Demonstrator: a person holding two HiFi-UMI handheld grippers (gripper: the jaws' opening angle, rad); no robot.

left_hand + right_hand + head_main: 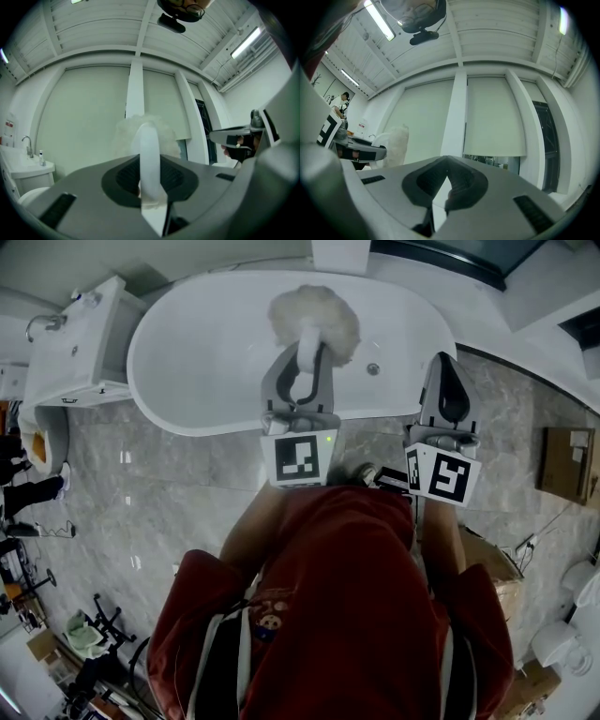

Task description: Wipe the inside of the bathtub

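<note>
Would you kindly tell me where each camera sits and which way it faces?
Head view: on the person's head, looking steeply down at the white oval bathtub; red sleeves, left hand-held gripper and right hand-held gripper show.
Left gripper view: on the left hand-held gripper, facing a panelled wall; its jaws clamp the fluffy white brush.
Right gripper view: on the right hand-held gripper, facing that wall; jaws together, empty.
All three show the brush.

A bathroom, likely a display or test set: a white freestanding tub [216, 362], a washbasin [80, 348] with tap [42, 324] beside it, grey marble floor tiles [187, 493], and cardboard boxes [565, 463] at the edge.
</note>
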